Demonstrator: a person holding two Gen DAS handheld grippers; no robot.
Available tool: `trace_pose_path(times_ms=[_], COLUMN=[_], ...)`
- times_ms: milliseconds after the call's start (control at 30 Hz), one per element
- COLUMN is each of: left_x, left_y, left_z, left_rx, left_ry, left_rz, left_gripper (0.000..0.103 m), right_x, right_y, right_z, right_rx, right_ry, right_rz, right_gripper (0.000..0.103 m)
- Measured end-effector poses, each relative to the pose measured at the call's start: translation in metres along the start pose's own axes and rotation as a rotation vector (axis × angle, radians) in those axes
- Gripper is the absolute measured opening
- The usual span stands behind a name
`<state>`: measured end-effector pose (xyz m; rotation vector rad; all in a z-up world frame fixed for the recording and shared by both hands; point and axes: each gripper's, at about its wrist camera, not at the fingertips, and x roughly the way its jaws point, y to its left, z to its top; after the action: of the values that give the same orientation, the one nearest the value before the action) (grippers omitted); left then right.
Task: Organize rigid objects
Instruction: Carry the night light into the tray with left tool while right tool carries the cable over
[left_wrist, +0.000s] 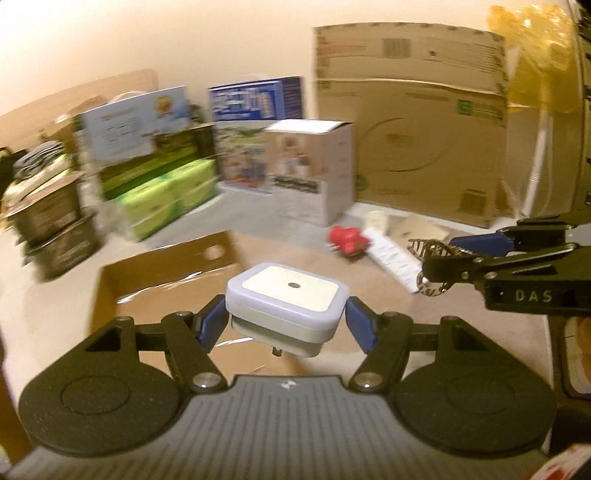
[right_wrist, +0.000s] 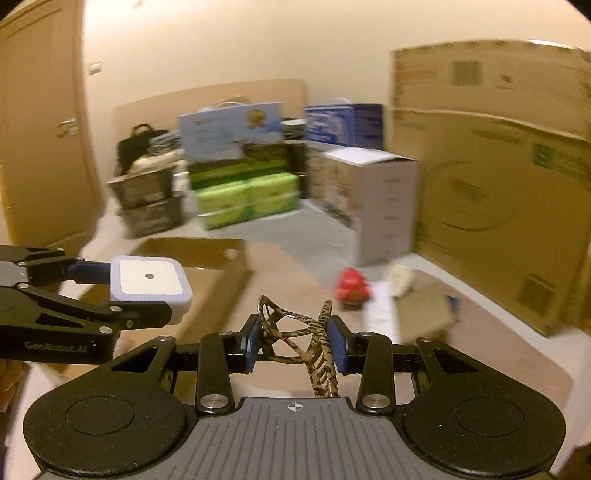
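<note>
Up front in the left wrist view, the left gripper (left_wrist: 284, 325) clamps a white square night light (left_wrist: 288, 306) between its blue pads (left_wrist: 210, 326), at the centre of the frame. The light's flat face points up, with a small dark dot in the middle, and a plug prong shows underneath. Below it lies an open cardboard box (left_wrist: 155, 273) with clear tape across its flap.

At the right edge of that view the right gripper (left_wrist: 432, 267) reaches in from the side. In the right wrist view, the right gripper (right_wrist: 295, 341) is closed on a mottled brown hair clip (right_wrist: 295, 332), low at centre frame, its pads pressing the clip's two sides. The left gripper (right_wrist: 147, 295) and the night light (right_wrist: 149, 286) show at the left of this frame, over the box (right_wrist: 207, 269).

On the floor toward the right of both views lie a red toy (left_wrist: 347, 240), blurred, and a white strip (left_wrist: 391, 258) just beside it. Behind them stand a white carton (left_wrist: 314, 173) and a large brown carton (left_wrist: 410, 136), against the wall. Green packs (right_wrist: 247, 199) sit stacked at upper centre left.
</note>
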<state>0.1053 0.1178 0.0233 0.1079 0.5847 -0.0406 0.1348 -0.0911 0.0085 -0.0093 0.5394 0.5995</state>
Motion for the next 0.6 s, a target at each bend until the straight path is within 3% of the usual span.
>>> trace_pose_path(times_ms=[233,600], left_x=[-0.024,-0.027], left_y=[0.054,0.082], left_z=[-0.029,-0.067], left_rx=[-0.034,-0.097], left_ry=[0.046,0.103], left_rz=[0.091,0.105], left_gripper=[0.066,0.067], right_x=[0.020,0.051], right_y=[0.061,0.113], right_z=[0.009,0.004], right_rx=[-0.044,-0.085], right_ry=[0.006,0.050], right_rz=[0.094,0.163], right_gripper=[0.039,0.039])
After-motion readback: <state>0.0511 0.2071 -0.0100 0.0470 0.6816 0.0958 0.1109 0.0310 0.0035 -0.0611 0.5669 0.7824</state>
